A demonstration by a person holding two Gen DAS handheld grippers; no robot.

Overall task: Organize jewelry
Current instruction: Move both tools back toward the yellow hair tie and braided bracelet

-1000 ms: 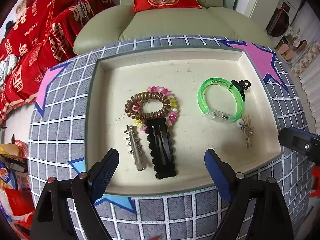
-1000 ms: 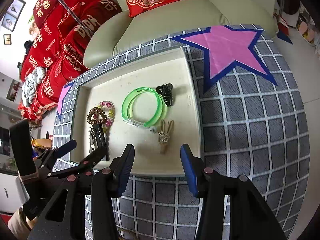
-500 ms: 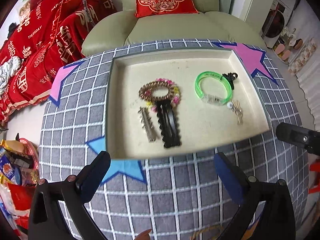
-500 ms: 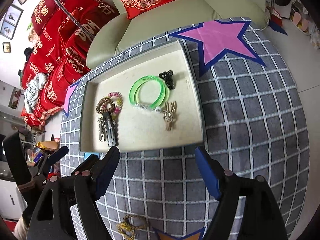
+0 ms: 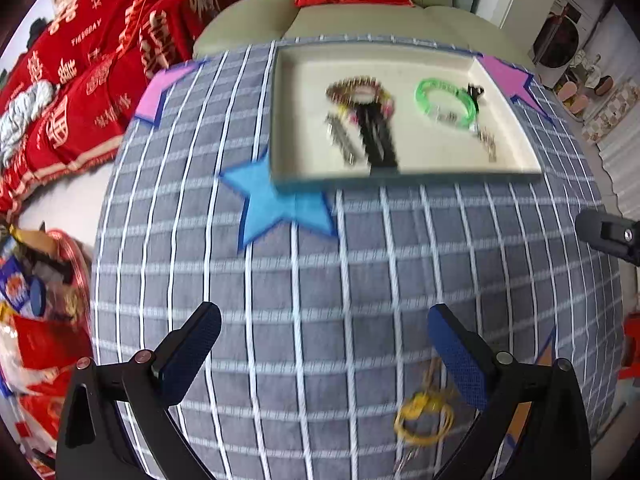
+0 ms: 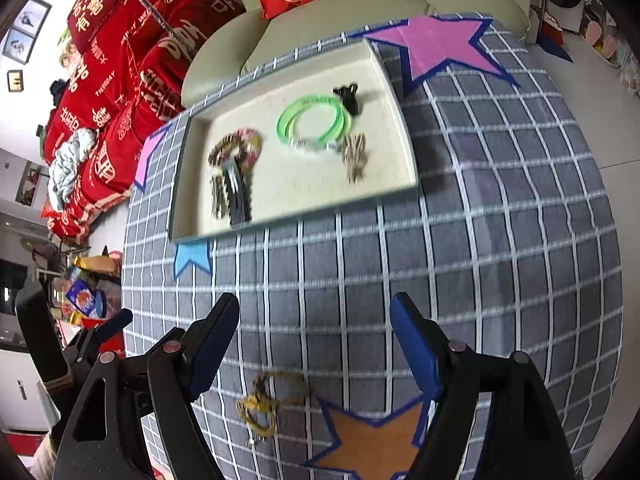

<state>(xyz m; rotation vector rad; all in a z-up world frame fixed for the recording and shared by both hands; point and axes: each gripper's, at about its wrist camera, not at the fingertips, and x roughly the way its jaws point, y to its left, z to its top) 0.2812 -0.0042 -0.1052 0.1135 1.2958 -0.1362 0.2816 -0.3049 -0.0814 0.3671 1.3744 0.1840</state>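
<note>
A cream tray [image 5: 408, 170] [image 6: 296, 184] on the grey checked cloth holds a green bangle [image 5: 445, 103] [image 6: 314, 122], a brown coil tie over a beaded bracelet [image 5: 360, 92] [image 6: 234, 148], black and silver hair clips [image 5: 376, 138] [image 6: 232, 196], a small black claw clip [image 6: 347, 98] and a gold clip [image 6: 354, 152]. A yellow-gold necklace [image 5: 424, 416] [image 6: 268, 404] lies loose on the cloth near the front edge. My left gripper [image 5: 324, 354] is open and empty, the necklace just inside its right finger. My right gripper [image 6: 316, 344] is open and empty, just above the necklace.
A pale green sofa [image 6: 320, 24] with red cushions stands behind the table. Red bedding [image 5: 80, 72] lies to the left. Coloured star patches mark the cloth: blue [image 5: 276, 204], pink [image 6: 440, 46], orange [image 6: 376, 440]. Snack bags sit on the floor at the left [image 5: 36, 280].
Both grippers have pulled back from the tray toward the front of the table, staying open. The tray now looks farther off and the yellow necklace has come into view below them.
</note>
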